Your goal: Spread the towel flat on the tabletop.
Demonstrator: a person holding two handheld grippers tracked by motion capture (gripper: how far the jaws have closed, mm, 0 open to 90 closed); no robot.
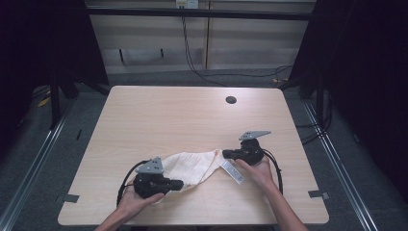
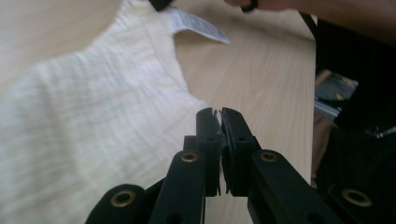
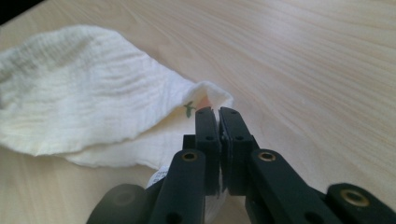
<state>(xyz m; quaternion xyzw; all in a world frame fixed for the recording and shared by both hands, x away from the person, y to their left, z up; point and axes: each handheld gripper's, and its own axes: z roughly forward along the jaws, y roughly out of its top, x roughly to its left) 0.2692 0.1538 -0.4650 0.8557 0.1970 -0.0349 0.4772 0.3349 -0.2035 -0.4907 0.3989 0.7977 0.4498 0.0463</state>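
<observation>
cloth: cream muslin cloth (image 1: 190, 168), crinkled weave, lying near front edge of desk (image 1: 159, 115), about midway between front corners; slung diagonally between both grippers, bunched rather than flat
left gripper: left gripper (image 2: 219, 122) clamped on cloth's near-left corner, thin sliver of fabric pinched between closed jaws; seen from high view at front-left part of desk (image 1: 175, 184)
right gripper: right gripper (image 3: 218, 119) clamped on cloth's opposite corner, folded edge tucked into closed jaws; from high view, tips at cloth's right end (image 1: 225, 154)
care label: white care label (image 1: 231, 172) hanging off right end of cloth, just below right gripper, resting on desk; also visible past the cloth in left gripper view (image 2: 198, 25)
small mark: tiny green mark (image 3: 189, 108) on fabric right beside right jaws; too small to tell what
why held so: opposite corners pinched, probably to pull cloth taut and spread or fold it; middle sagging onto desk, so not yet tensioned
open room: bare desk behind cloth all the way to back edge; plenty of width left and right for drawing grippers apart
edges: front edge close to left hand (image 1: 139, 202) and right hand (image 1: 262, 168), little slack toward person
obstacles: dark cable hole (image 1: 231, 100) near back-right, well apart from cloth; cables on floor behind desk, no concern
</observation>
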